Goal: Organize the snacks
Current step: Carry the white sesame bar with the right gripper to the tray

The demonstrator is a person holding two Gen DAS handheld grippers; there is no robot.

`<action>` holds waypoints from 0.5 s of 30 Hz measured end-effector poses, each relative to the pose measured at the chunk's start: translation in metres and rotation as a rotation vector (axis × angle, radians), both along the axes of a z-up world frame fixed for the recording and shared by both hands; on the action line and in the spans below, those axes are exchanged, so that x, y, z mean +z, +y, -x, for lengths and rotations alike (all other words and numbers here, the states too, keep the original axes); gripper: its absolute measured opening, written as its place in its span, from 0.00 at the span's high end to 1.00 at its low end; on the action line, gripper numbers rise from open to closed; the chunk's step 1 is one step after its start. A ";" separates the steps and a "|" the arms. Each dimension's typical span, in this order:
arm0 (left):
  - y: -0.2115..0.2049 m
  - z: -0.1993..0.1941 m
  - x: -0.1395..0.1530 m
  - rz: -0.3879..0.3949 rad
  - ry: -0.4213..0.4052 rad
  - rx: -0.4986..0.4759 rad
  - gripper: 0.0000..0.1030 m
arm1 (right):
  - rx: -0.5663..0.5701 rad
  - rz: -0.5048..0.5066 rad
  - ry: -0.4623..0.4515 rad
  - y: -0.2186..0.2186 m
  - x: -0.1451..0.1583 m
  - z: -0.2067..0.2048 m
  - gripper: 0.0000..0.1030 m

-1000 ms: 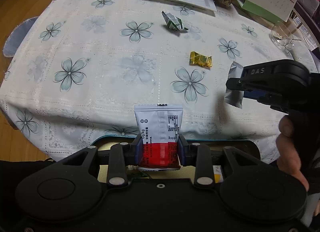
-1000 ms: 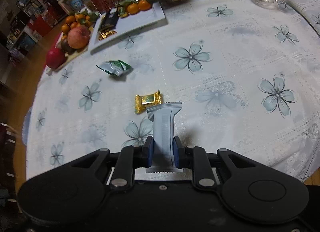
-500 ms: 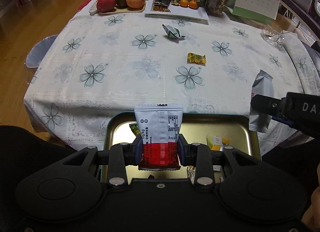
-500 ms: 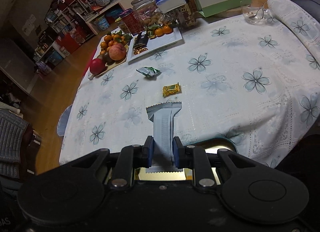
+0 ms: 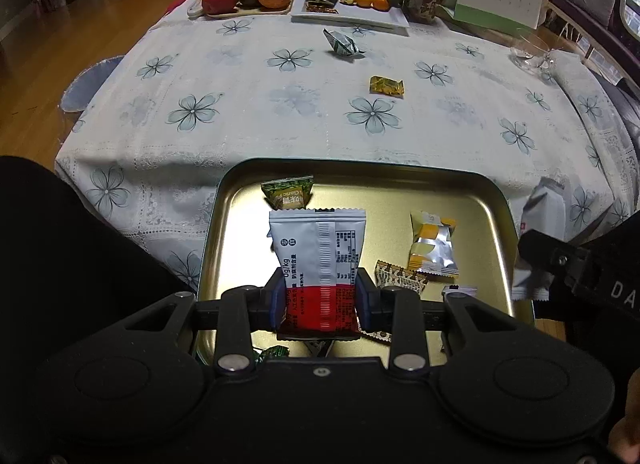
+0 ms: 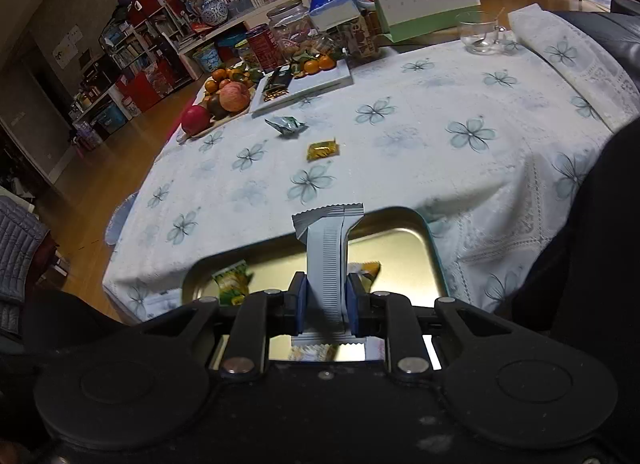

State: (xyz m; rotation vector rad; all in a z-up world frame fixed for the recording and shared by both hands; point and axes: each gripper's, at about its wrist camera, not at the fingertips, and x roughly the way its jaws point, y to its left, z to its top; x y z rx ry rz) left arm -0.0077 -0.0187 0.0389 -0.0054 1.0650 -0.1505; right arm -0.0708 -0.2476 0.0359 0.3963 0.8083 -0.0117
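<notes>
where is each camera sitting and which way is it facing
Left wrist: on the left gripper, angled down over the gold tin toward the table; dark clothing at the left, the right gripper at the right edge.
Right wrist: on the right gripper, looking across the tin and table to the shelves; dark clothing at both sides.
Shared: tin, gold candy, green wrapper.

Tablecloth (image 5: pixel 248 104): white, printed with grey-blue flowers. Tin tray (image 5: pixel 460 192): gold inside. Held packet (image 5: pixel 318 260): silver-white above, red below; second held packet (image 6: pixel 326 264): plain silver; loose sweets: gold wrapper (image 5: pixel 386 85), green-and-white wrapper (image 5: pixel 341 43).
</notes>
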 end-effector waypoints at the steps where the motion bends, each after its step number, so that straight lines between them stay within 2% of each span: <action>1: 0.004 0.001 -0.003 0.013 -0.003 0.004 0.59 | -0.008 0.005 -0.001 -0.001 -0.006 0.005 0.79; 5: 0.020 0.002 -0.013 0.030 -0.014 0.023 0.59 | -0.035 0.011 0.020 -0.007 -0.030 0.016 0.79; 7: 0.025 0.001 -0.016 0.026 -0.026 0.023 0.59 | -0.047 0.013 0.059 -0.009 -0.041 0.016 0.79; 15: 0.030 -0.002 -0.031 0.035 -0.018 -0.015 0.59 | -0.014 0.015 0.065 -0.002 -0.047 0.009 0.79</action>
